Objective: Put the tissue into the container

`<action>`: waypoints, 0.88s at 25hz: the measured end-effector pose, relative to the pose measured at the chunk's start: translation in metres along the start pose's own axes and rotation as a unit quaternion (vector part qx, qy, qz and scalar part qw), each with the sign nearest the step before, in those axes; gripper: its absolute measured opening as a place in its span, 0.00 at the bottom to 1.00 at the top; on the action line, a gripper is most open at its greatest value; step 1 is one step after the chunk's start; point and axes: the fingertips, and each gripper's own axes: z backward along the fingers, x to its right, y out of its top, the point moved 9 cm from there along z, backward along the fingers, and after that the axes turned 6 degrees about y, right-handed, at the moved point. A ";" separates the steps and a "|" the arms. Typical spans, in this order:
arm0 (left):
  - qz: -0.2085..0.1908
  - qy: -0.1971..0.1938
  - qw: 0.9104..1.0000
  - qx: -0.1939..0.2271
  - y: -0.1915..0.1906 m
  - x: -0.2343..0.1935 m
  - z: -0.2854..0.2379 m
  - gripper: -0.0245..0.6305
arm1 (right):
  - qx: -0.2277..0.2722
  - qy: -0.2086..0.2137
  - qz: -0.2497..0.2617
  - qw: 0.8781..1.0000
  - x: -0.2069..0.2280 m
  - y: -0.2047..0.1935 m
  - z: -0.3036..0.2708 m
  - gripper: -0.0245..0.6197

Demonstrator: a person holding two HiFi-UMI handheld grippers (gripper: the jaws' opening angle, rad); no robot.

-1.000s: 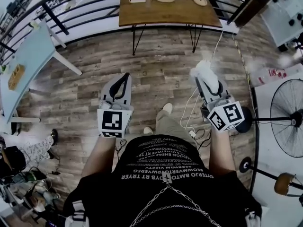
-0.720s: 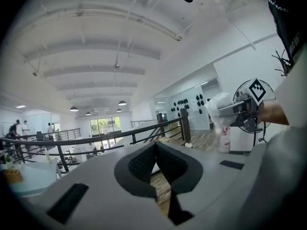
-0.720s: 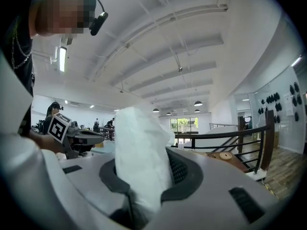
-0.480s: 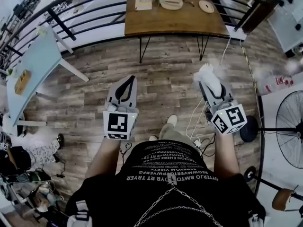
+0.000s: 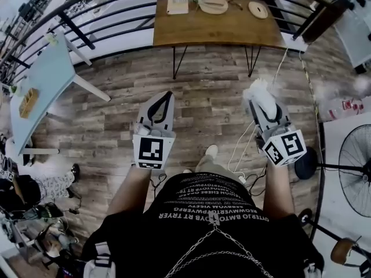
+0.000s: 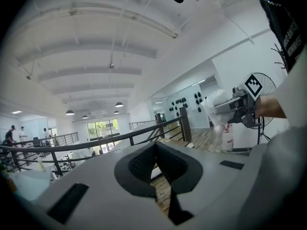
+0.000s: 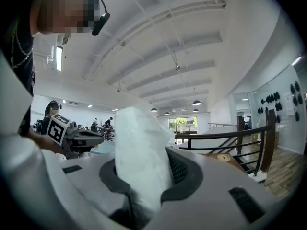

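Two grippers with smooth grey plastic shells are held out level over a floor [image 5: 203, 91] of weathered wood planks, each carrying a white cube printed with black square markers at its rear. The right gripper [image 5: 261, 99] is clamped on the tissue [image 5: 257, 88]. In the right gripper view the tissue is a soft, crumpled white wad, thin enough to look slightly translucent. It is pinched between the dark ribbed rubber pads, and its loose, rumpled end bulges up past the tips. The left gripper [image 5: 168, 95] has its jaws drawn together at the tips. Their black lining forms a narrow teardrop loop with nothing in it, and only a thin slit of floor shows through in the left gripper view.

The tissue hangs in the air ahead of the person, well apart from the wooden table [image 5: 214, 28]. That table is a warm brown rectangular slab on thin black hairpin legs, standing against a black tubular railing [image 5: 116, 25]. On its far edge lie a pale oval dish [image 5: 213, 5], a flat round disc [image 5: 258, 9] and a small pale box [image 5: 177, 6]; which of them is the container I cannot tell. A pale blue table [image 5: 46, 80] stands at the left, a wire-caged fan [image 5: 356, 172] at the right, and a white cable [image 5: 246, 149] trails across the planks.
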 end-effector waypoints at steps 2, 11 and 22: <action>-0.004 -0.002 1.000 -0.002 0.001 0.002 -0.012 0.07 | 0.002 0.002 -0.001 1.000 0.011 0.000 -0.006 0.22; -0.001 -0.016 1.000 -0.011 0.010 0.021 -0.062 0.07 | -0.001 0.016 0.008 1.000 0.057 0.003 -0.025 0.22; 0.002 0.009 1.000 -0.015 0.027 0.037 -0.112 0.07 | 0.004 0.031 0.019 0.999 0.121 0.010 -0.035 0.22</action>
